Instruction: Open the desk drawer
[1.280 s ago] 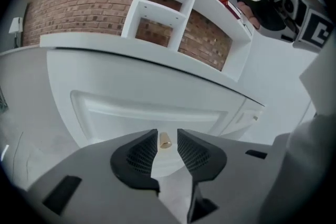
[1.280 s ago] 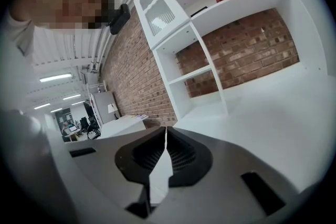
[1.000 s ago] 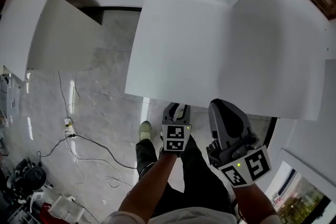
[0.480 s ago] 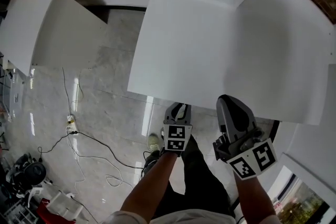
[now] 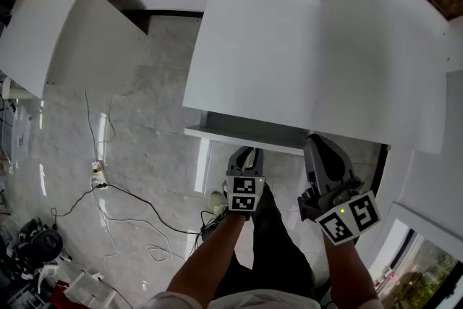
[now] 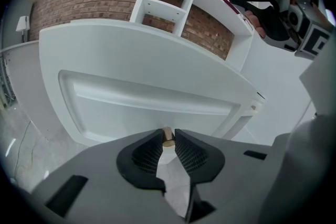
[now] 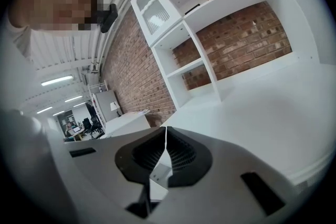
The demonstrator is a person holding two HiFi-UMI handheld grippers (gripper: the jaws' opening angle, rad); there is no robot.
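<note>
Since 0.5 s ago, white desk drawer (image 5: pixel 244 132) has emerged slightly from under white tabletop (image 5: pixel 289 61), because left hand-held gripper (image 5: pixel 245 153) is clamped on its small tan round knob (image 6: pixel 167 136) for a straight pull; right hand-held gripper (image 7: pixel 166 139) closed, empty, idle alongside.

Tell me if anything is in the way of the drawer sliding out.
Nothing lies between the left gripper and the drawer: its jaws are shut on the knob. In the pull path stand only the person's legs, behind that gripper.
</note>
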